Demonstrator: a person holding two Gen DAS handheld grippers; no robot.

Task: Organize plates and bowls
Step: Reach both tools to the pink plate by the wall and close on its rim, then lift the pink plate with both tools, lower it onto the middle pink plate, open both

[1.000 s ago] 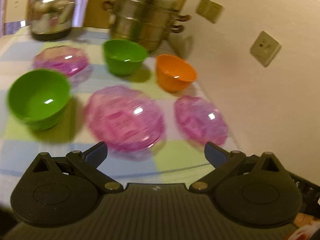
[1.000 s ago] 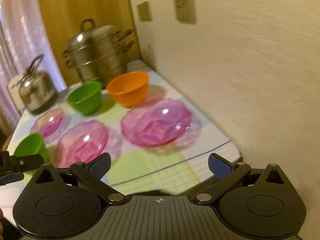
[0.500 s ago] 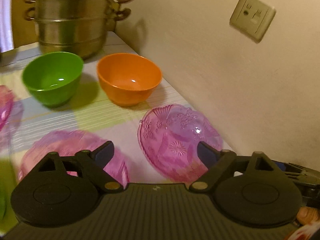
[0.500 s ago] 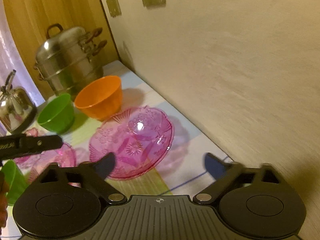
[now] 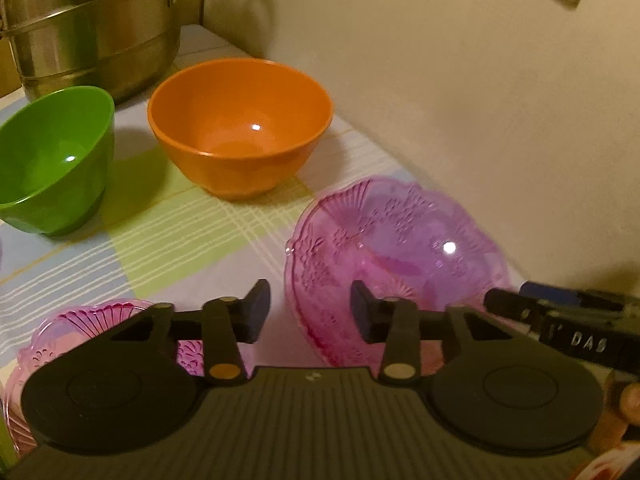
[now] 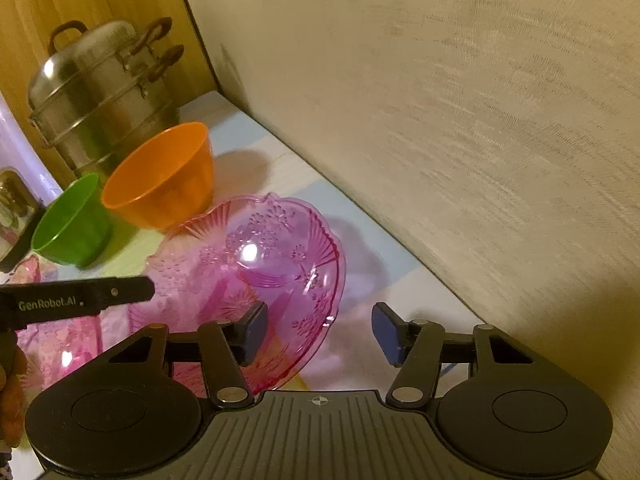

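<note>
Both the left gripper (image 5: 310,312) and right gripper (image 6: 320,330) hang released astride opposite rims of the pink glass plate (image 5: 396,256), at 5 o'clock from the orange bowl (image 5: 240,124), so pinching looks next.

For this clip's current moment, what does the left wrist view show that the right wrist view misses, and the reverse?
Only the left wrist view shows the orange bowl's empty inside and the open left tongs straddling the pink glass plate's near-left rim. Only the right wrist view shows the steamer pot's lid, a kettle and the open right tongs around that plate's right rim. Both show the plate, orange bowl, green bowl and steamer.
</note>
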